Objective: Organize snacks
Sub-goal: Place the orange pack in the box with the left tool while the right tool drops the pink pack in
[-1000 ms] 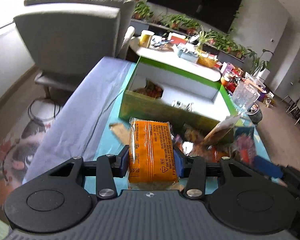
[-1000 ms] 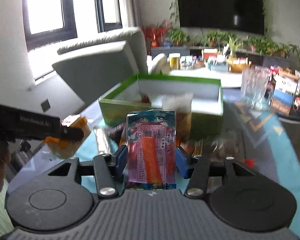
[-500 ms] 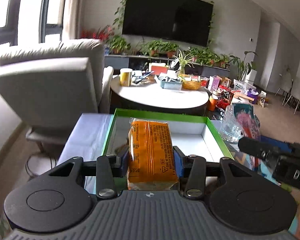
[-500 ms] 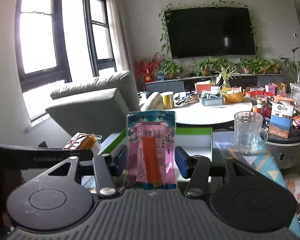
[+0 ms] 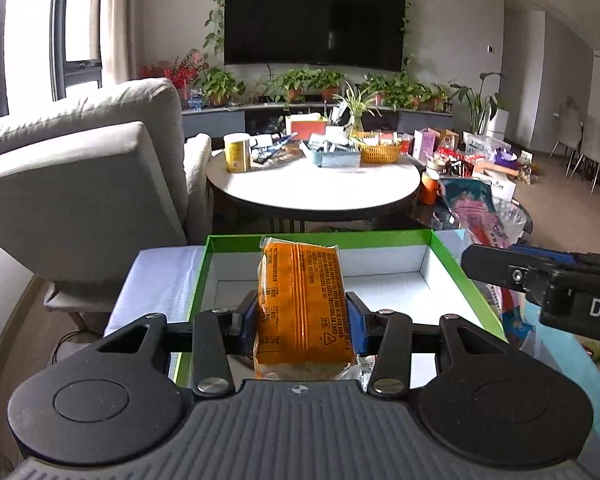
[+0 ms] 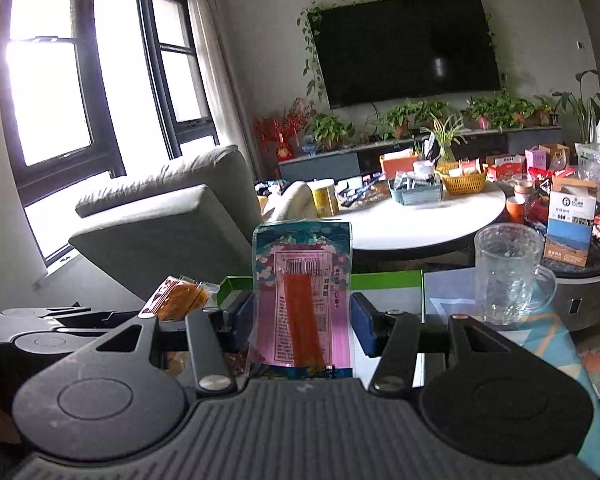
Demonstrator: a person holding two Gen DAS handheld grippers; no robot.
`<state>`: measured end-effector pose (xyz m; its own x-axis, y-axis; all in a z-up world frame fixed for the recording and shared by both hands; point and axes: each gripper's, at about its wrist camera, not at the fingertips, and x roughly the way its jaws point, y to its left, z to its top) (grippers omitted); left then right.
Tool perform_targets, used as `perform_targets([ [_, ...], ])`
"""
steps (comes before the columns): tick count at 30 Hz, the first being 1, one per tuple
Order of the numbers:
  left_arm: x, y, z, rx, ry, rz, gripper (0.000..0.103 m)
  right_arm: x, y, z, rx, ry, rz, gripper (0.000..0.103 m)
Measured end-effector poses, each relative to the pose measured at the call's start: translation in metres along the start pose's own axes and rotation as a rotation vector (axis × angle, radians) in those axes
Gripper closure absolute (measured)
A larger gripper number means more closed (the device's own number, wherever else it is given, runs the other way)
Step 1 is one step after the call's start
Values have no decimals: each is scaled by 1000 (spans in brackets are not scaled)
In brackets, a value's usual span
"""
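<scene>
Now the left claw point(image 5: 302, 316) is clamped on the orange packet point(image 5: 303, 304), low centre, above the green box point(image 5: 466, 276). Similarly the right claw point(image 6: 302, 318) grips the pink packet point(image 6: 302, 300). Better lower each packet flat inside, side by side, before releasing.

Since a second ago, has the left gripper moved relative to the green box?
Yes. The left gripper, clamping the orange packet, has come forward over the green box.
</scene>
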<state>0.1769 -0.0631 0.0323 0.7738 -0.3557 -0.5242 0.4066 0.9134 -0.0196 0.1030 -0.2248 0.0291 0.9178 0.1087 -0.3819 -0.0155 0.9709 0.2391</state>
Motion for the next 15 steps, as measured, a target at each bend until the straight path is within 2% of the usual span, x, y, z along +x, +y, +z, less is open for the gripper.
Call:
perform_targets([
  [6, 25, 3, -5, -3, 26, 12, 62, 24, -6, -2, 11, 55, -1, 50],
  [15, 37, 6, -8, -26, 54, 6, 62, 41, -12, -8, 32, 107, -14, 50],
])
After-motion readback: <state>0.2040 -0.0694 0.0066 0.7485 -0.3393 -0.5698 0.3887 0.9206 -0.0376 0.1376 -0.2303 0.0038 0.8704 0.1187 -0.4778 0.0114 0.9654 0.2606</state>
